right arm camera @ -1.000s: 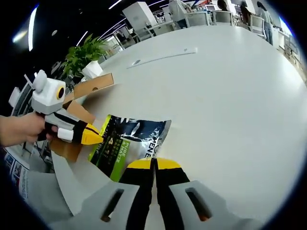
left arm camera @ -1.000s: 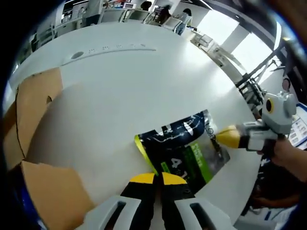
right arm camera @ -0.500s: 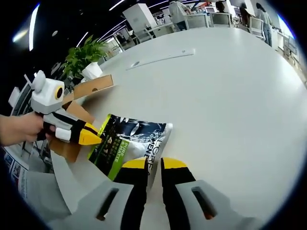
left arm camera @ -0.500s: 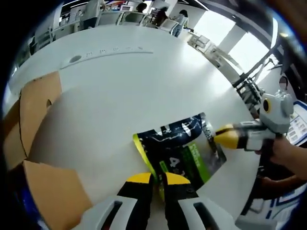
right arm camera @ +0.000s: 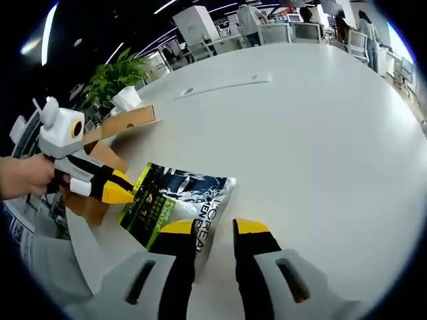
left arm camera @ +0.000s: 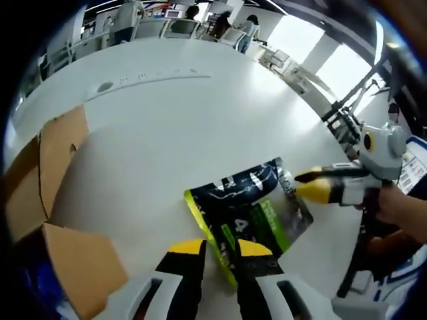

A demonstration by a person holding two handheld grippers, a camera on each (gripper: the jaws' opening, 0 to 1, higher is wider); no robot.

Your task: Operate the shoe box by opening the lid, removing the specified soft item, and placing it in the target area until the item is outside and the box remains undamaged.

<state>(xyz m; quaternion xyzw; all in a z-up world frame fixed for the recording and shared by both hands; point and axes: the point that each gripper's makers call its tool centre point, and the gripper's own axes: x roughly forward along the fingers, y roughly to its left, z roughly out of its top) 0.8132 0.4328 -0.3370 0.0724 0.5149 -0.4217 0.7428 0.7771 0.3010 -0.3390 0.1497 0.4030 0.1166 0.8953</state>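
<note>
A soft pouch, dark blue and green with a yellow edge, lies flat on the white table. My left gripper stands open at the pouch's near corner, which lies between its yellow tips. In the right gripper view the same pouch lies left of centre, and my right gripper is open over its silver edge. The right gripper reaches the pouch's far end from the right. The left gripper comes in from the left, held by a hand.
The brown cardboard shoe box stands open at the left with a flap near me; it also appears behind the pouch. A potted plant stands beyond it. People and chairs are at the table's far side.
Both grippers were shut on the pouch's ends a second ago and have opened. The pouch now rests on the table, and both grippers have drawn back slightly.
</note>
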